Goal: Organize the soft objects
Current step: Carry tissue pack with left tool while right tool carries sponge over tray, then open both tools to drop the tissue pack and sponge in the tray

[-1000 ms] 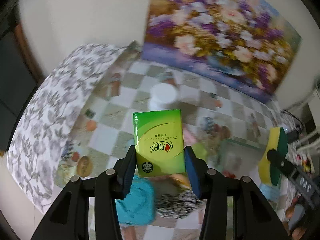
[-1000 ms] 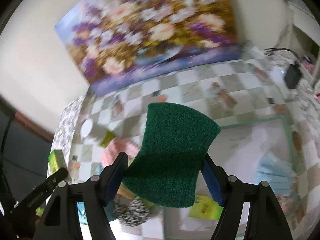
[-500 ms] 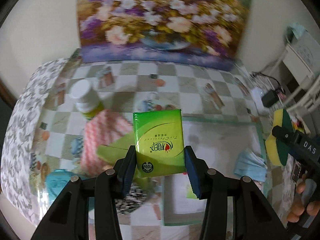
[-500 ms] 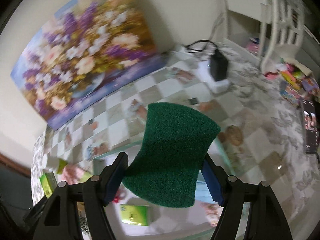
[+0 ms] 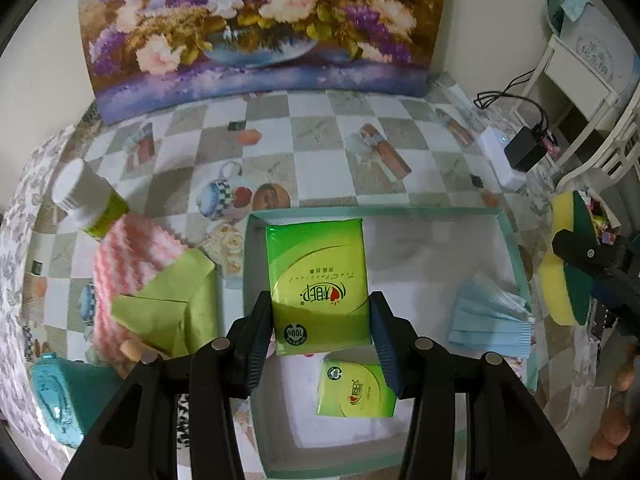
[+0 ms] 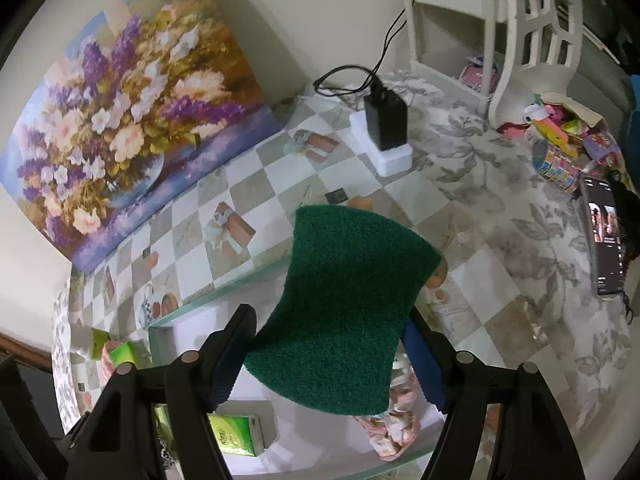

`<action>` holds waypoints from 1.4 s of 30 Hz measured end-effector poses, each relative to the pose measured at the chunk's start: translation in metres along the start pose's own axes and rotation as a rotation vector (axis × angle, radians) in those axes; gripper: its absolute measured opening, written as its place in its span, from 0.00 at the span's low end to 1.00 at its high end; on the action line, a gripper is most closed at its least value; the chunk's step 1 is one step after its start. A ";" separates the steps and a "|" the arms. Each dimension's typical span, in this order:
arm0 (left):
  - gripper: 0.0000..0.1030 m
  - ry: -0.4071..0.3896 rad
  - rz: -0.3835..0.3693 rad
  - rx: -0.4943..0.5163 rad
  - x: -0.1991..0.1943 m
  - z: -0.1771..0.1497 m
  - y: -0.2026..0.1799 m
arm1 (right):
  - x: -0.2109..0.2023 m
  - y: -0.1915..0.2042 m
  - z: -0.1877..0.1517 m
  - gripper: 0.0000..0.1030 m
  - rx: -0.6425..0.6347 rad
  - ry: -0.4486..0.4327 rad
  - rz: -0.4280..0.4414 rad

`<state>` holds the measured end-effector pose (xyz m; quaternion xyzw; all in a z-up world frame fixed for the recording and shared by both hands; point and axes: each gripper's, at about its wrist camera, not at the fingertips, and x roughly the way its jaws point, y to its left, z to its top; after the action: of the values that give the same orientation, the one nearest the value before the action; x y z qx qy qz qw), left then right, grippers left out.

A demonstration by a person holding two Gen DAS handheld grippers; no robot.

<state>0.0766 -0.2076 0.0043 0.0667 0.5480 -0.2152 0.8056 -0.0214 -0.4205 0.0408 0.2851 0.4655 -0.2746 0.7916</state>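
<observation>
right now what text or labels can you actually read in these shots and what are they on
"100%": round black seal on the green tissue pack held in the left gripper, seen upside down.
Red brand characters and a thin cursive line on that pack: too small and inverted to read.
Second tissue pack lying in the tray: logo too small to read.
Phone screen in the right wrist view: blurred.
The sponge in the right gripper bears no text.
</observation>
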 end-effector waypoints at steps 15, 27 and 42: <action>0.48 0.021 0.000 -0.054 0.021 0.000 0.020 | 0.048 0.038 -0.020 0.74 -0.107 0.129 -0.015; 0.70 0.059 0.051 -0.084 0.018 0.001 0.033 | 0.057 0.043 -0.023 0.83 -0.126 0.170 -0.065; 0.86 0.072 0.102 -0.152 0.003 0.005 0.058 | 0.039 0.056 -0.021 1.00 -0.166 0.124 -0.097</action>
<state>0.1060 -0.1583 -0.0044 0.0410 0.5873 -0.1291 0.7980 0.0216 -0.3744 0.0089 0.2120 0.5478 -0.2550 0.7680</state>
